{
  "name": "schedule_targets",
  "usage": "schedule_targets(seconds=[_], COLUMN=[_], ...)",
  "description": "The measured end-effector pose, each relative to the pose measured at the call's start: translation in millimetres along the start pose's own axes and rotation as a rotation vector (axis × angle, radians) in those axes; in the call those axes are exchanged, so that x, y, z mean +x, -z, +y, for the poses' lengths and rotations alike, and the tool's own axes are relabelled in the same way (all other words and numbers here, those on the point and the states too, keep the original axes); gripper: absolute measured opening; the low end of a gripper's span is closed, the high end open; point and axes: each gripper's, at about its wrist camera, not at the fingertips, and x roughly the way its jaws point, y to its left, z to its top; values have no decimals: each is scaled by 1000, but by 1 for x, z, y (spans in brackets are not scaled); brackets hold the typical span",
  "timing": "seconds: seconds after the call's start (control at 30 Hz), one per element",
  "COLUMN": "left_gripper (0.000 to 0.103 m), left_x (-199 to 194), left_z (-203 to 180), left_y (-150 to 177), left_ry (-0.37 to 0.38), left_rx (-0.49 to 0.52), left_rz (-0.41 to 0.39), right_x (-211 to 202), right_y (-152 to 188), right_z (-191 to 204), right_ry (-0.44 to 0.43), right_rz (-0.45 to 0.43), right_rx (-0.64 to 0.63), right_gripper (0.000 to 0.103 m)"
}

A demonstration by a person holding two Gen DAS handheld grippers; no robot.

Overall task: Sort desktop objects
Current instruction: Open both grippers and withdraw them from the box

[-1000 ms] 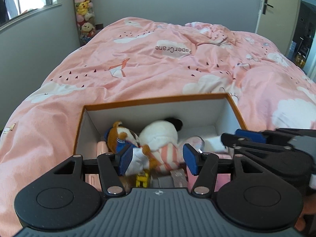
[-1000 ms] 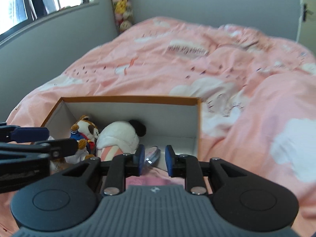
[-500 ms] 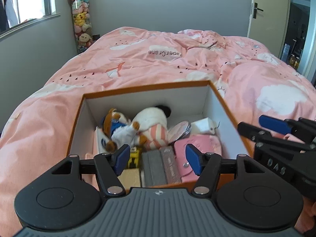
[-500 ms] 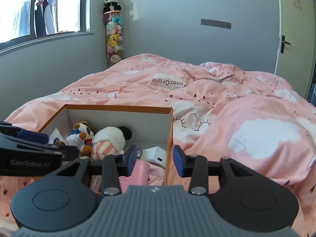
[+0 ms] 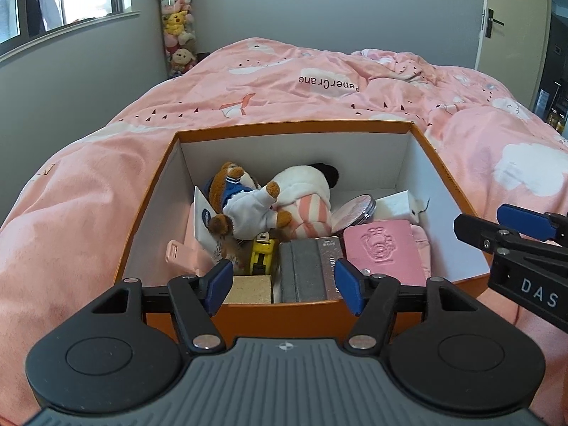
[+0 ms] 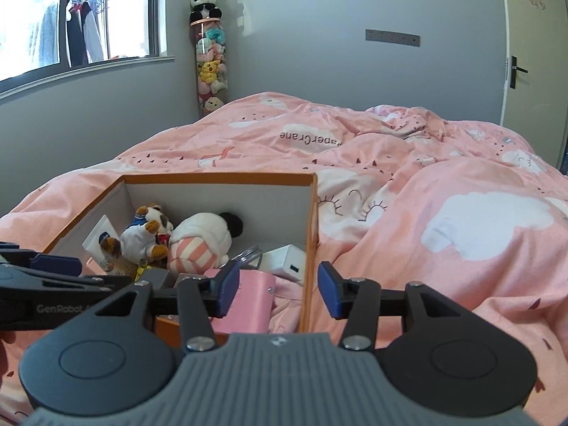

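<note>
Left gripper [image 5: 284, 285] wide and empty, right gripper [image 6: 277, 287] opening, seemingly empty, above orange box [image 5: 294, 127]

Daylight enters from a window [image 6: 81, 17] at upper left, overexposed to white. The room is evenly bright, both views sharp. Soft shadow fills the orange box [image 5: 294, 127]. Fisheye distortion curves walls and darkens the corners.

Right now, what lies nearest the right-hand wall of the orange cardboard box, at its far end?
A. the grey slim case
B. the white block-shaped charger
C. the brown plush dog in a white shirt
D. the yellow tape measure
B: the white block-shaped charger sits against the right wall of the orange cardboard box, beyond the pink embossed pouch.
</note>
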Motion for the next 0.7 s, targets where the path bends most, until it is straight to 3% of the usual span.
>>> schedule_targets(seconds=[0.7], left_gripper=[89], left_x=[14], left_z=[-1], left_y=[9], left_ry=[-28], left_rx=[-47], left_rz=[-23], right_x=[13], right_y=[12], right_z=[4], right_ry=[-21], right_rz=[42], right_rx=[-5], right_gripper=[61])
